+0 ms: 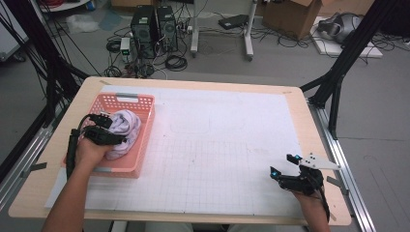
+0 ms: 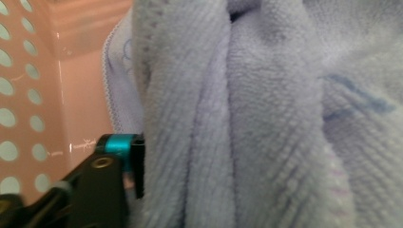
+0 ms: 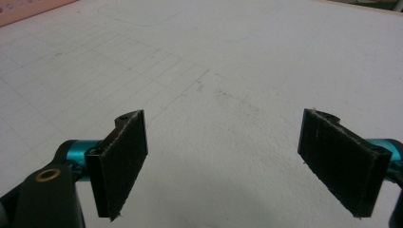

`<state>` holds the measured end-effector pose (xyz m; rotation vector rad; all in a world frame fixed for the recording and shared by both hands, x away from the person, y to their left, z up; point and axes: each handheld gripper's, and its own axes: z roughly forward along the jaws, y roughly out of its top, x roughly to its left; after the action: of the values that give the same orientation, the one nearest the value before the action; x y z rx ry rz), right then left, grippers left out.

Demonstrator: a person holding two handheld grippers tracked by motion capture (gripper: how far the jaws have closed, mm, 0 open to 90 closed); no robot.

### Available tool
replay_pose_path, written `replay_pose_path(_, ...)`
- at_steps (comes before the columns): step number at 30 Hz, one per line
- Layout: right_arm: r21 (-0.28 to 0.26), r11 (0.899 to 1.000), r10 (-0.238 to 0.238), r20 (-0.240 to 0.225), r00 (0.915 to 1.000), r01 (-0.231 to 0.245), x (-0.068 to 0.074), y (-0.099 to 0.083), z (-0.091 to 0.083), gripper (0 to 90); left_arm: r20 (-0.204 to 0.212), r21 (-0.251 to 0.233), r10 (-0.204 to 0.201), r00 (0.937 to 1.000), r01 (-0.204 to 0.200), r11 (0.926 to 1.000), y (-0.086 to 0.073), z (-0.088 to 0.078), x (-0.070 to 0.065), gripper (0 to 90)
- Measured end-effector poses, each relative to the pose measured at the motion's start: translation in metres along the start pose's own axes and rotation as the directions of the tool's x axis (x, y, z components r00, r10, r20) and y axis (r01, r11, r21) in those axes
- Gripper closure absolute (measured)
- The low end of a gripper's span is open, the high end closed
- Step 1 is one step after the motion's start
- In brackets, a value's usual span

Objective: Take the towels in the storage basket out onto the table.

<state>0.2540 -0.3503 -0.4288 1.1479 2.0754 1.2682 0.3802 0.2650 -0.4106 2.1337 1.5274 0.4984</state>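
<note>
Where the wooden surface (image 1: pixel 300 104) carries a large white gridded sheet (image 1: pixel 227 145), a pink perforated basket (image 1: pixel 145 140) sits at its left side, its long axis running away from the person. Inside the basket lies a crumpled pale lavender towel (image 1: pixel 126 126), bunched in a heap with no clear direction. The left hand-held gripper (image 1: pixel 104 129) reaches into the basket and onto the towel. The left gripper view, from very close, adds what the high view cannot: soft ribbed folds running up and down, one black jaw pad (image 2: pixel 138 166) pressed against the fabric at lower left, and the pink basket wall behind it. The other jaw is hidden by cloth, so whether the towel is truly gripped cannot be told; the jaws stand partly closed. The right hand-held gripper (image 1: pixel 286 166) rests near the right front corner, well apart from the basket, pointing left. The right gripper view shows its jaws wide apart, holding nothing, over bare sheet.
</note>
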Motion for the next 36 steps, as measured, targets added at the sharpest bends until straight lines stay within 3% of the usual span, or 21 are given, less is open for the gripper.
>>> replay_pose_path(2, -0.005, 1.0, 0.001, 0.003, 1.0, -0.001, 0.0, 0.0, -0.001, 15.7, 0.033, -0.008, -0.036, 0.9988, 0.037, 0.9993, 0.0, -0.002, 0.004, 47.7)
replay_pose_path(5, -0.006, 1.0, 0.011, 0.006, 0.9999, -0.011, -0.001, 0.0, -0.002, 15.7, 0.091, -0.044, -0.124, 0.988, 0.129, 0.9907, -0.002, -0.007, 0.013, 50.6)
replay_pose_path(6, -0.003, 1.0, 0.016, 0.008, 0.9998, -0.016, -0.001, -0.001, -0.003, 15.7, 0.091, -0.044, -0.124, 0.988, 0.129, 0.9907, -0.002, -0.007, 0.013, 51.1)
replay_pose_path(7, -0.007, 1.0, 0.014, 0.01, 0.9998, -0.014, -0.002, -0.001, -0.003, 15.7, 0.12, -0.075, -0.16, 0.9797, 0.17, 0.9826, -0.003, -0.011, 0.017, 51.6)
replay_pose_path(9, -0.01, 1.0, 0.012, 0.015, 0.9998, -0.012, -0.003, -0.001, -0.004, 15.7, 0.135, -0.115, -0.177, 0.9749, 0.193, 0.9744, -0.003, -0.016, 0.02, 51.9)
replay_pose_path(10, -0.01, 1.0, 0.012, 0.015, 0.9998, -0.012, -0.003, -0.001, -0.004, 15.7, 0.135, -0.115, -0.177, 0.9749, 0.193, 0.9744, -0.003, -0.016, 0.02, 51.9)
replay_pose_path(12, -0.01, 1.0, 0.024, 0.013, 0.9996, -0.024, -0.004, -0.002, -0.004, 15.7, 0.143, -0.19, -0.189, 0.9715, 0.214, 0.9582, -0.004, -0.026, 0.022, 51.8)
replay_pose_path(15, -0.01, 1.0, 0.018, 0.012, 0.9998, -0.018, -0.003, -0.001, -0.004, 15.7, 0.148, -0.26, -0.182, 0.9721, 0.216, 0.9411, -0.007, -0.034, 0.023, 51.7)
replay_pose_path(16, -0.01, 1.0, 0.015, 0.011, 0.9998, -0.015, -0.003, -0.001, -0.004, 15.7, 0.152, -0.28, -0.178, 0.9722, 0.215, 0.9356, -0.009, -0.038, 0.023, 51.7)
replay_pose_path(17, -0.011, 1.0, 0.015, 0.011, 0.9998, -0.015, -0.002, -0.001, -0.004, 15.7, 0.152, -0.28, -0.178, 0.9722, 0.215, 0.9356, -0.009, -0.038, 0.023, 51.7)
replay_pose_path(18, -0.012, 1.0, 0.016, 0.01, 0.9998, -0.015, -0.002, -0.001, -0.004, 15.7, 0.161, -0.329, -0.176, 0.9712, 0.221, 0.9182, -0.01, -0.044, 0.024, 51.7)
replay_pose_path(22, -0.01, 1.0, 0.016, 0.008, 0.9998, -0.016, -0.001, 0.0, -0.004, 15.7, 0.184, -0.422, -0.158, 0.9701, 0.223, 0.8788, -0.013, -0.056, 0.022, 51.7)
replay_pose_path(23, -0.012, 1.0, 0.013, 0.008, 0.9999, -0.013, -0.001, 0.0, -0.004, 15.7, 0.184, -0.422, -0.158, 0.9701, 0.223, 0.8788, -0.013, -0.056, 0.022, 51.7)
replay_pose_path(24, -0.013, 1.0, 0.011, 0.009, 0.9999, -0.011, -0.001, 0.0, -0.004, 15.7, 0.209, -0.466, -0.15, 0.9663, 0.233, 0.8537, -0.015, -0.061, 0.022, 51.7)
replay_pose_path(28, -0.015, 1.0, 0.015, 0.01, 0.9998, -0.015, -0.001, 0.0, -0.005, 15.7, 0.233, -0.539, -0.128, 0.9641, 0.237, 0.8082, -0.018, -0.068, 0.02, 51.7)
replay_pose_path(32, -0.018, 1.0, 0.012, 0.012, 0.9999, -0.012, -0.002, 0.0, -0.005, 15.7, 0.236, -0.59, -0.082, 0.9684, 0.21, 0.7797, -0.021, -0.073, 0.016, 51.5)
replay_pose_path(36, -0.015, 1.0, 0.014, 0.01, 0.9999, -0.014, -0.001, 0.0, -0.005, 15.7, 0.256, -0.643, -0.034, 0.966, 0.197, 0.7402, -0.022, -0.076, 0.009, 51.1)
